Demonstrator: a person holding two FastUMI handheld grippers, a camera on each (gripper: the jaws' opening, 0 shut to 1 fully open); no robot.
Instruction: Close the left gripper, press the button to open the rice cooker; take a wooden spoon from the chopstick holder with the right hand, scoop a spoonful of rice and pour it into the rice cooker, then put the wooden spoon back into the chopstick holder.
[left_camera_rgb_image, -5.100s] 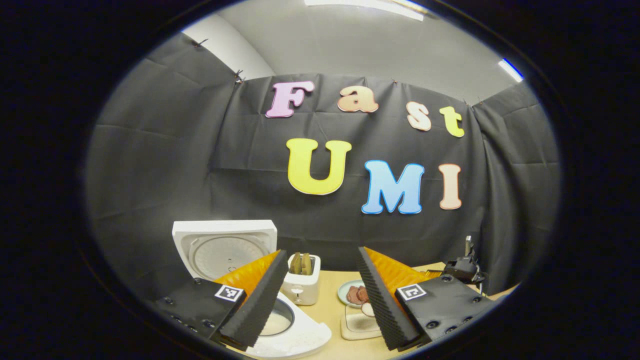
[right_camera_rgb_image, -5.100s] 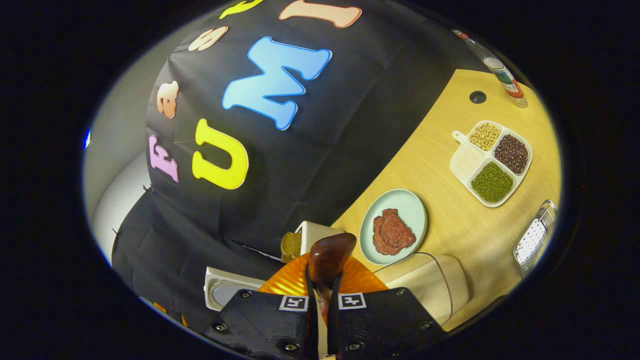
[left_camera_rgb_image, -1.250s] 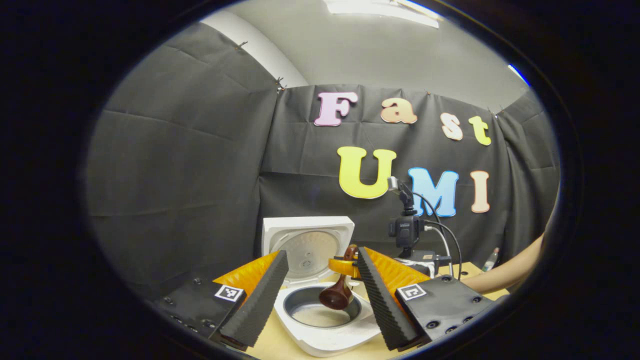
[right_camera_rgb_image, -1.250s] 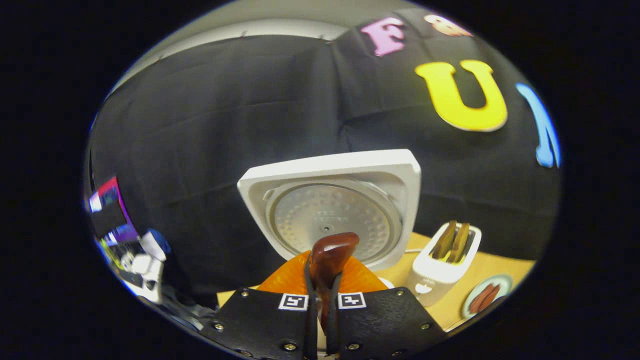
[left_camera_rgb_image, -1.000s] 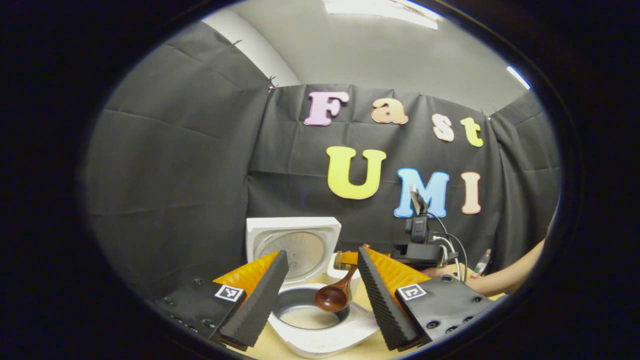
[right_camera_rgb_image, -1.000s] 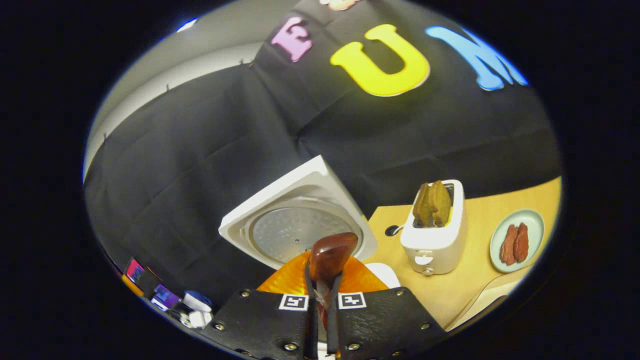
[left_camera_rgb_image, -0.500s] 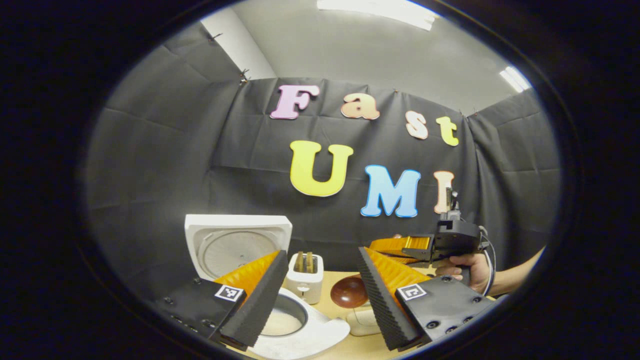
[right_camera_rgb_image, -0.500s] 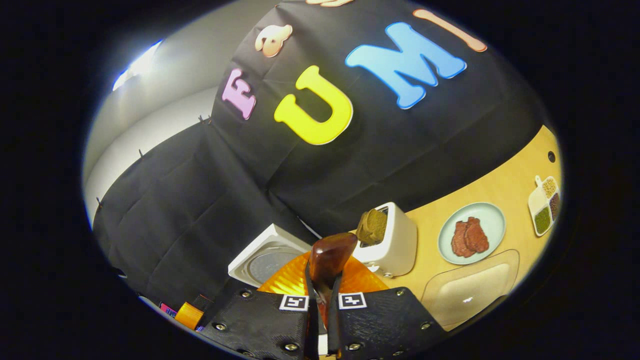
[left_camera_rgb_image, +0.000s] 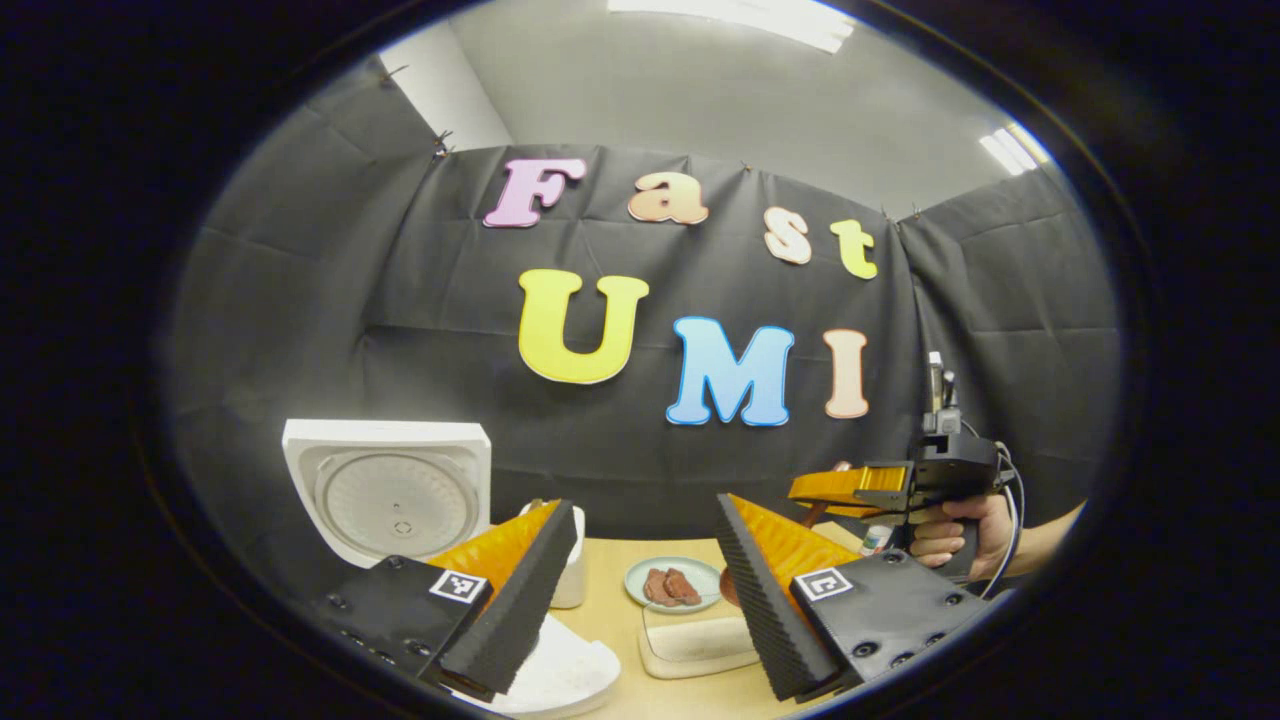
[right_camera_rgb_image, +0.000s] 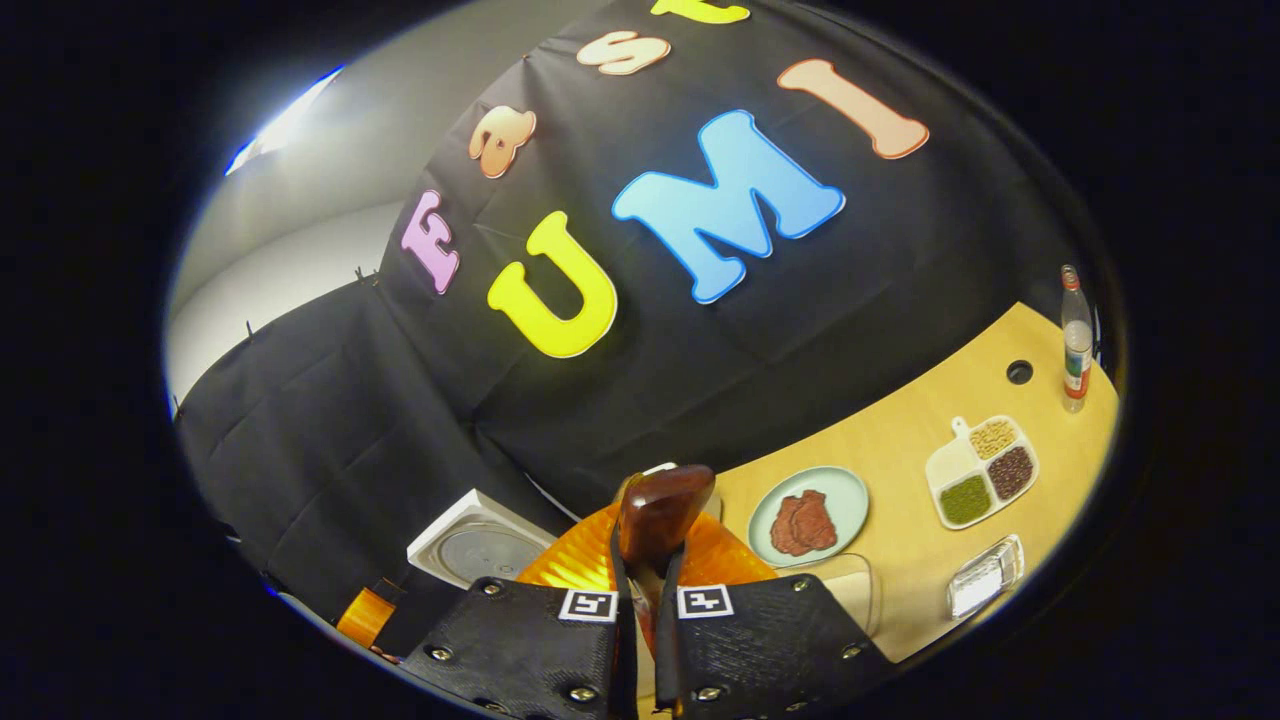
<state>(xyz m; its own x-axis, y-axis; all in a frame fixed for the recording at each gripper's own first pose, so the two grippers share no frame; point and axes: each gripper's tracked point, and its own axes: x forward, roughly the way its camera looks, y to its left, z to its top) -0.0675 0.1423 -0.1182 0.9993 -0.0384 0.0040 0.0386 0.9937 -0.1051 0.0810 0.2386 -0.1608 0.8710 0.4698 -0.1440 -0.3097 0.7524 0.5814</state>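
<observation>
Wooden spoon (right_camera_rgb_image: 655, 520) clamped in right gripper (right_camera_rgb_image: 640, 600), handle end pointing forward

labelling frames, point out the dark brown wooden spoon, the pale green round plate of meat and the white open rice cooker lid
dark brown wooden spoon (right_camera_rgb_image: 660, 515), right gripper view, handle end
pale green round plate (right_camera_rgb_image: 843, 498), right gripper view, bare rim
white open rice cooker lid (left_camera_rgb_image: 390, 490), left gripper view, inner disc

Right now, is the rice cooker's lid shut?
No: in the left gripper view the rice cooker's lid stands upright, its round inner plate facing the camera.
</observation>
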